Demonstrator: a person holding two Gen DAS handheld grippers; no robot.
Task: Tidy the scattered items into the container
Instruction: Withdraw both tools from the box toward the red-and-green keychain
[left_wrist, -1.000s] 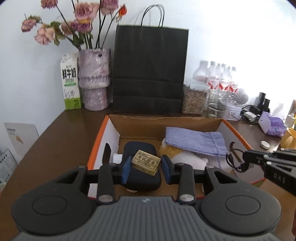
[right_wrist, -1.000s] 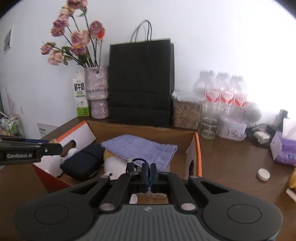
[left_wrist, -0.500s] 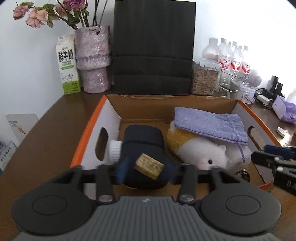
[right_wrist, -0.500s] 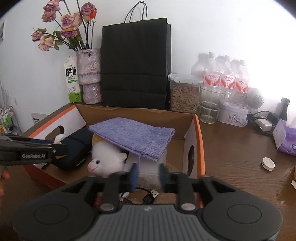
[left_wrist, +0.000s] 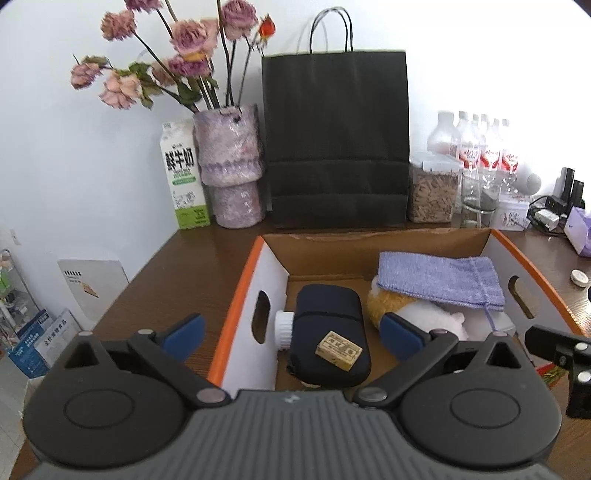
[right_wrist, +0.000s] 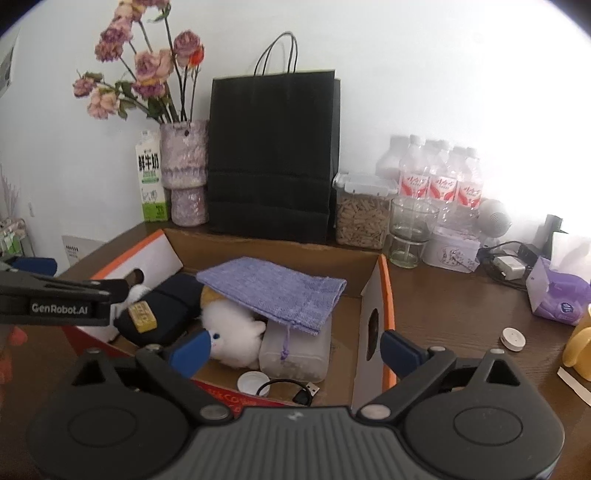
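Left wrist view has my left gripper (left_wrist: 291, 332) spread wide and empty above the near left corner of the box (left_wrist: 236, 302). A second ago it pinched the small tan block (left_wrist: 338, 350); half a second ago the fingers were only just parting; now the block lies loose on top of the dark pouch (left_wrist: 328, 332), inside the box against its left wall. I let it go there because the pouch gives a flat, soft landing, so it should not bounce out.

My right gripper (right_wrist: 293, 349) is also wide and holds nothing, hanging over the near right end of the box. A second ago it was closed on the cable (right_wrist: 295, 391), which now sits coiled on the box floor beside a white cap (right_wrist: 252, 381), in front of the plush toy (right_wrist: 231, 332) and the purple cloth bag (right_wrist: 273, 291).

Outside the box, to its right, a white disc (right_wrist: 512, 338) rests on the table (right_wrist: 450, 317); I judge it a likely next pick.
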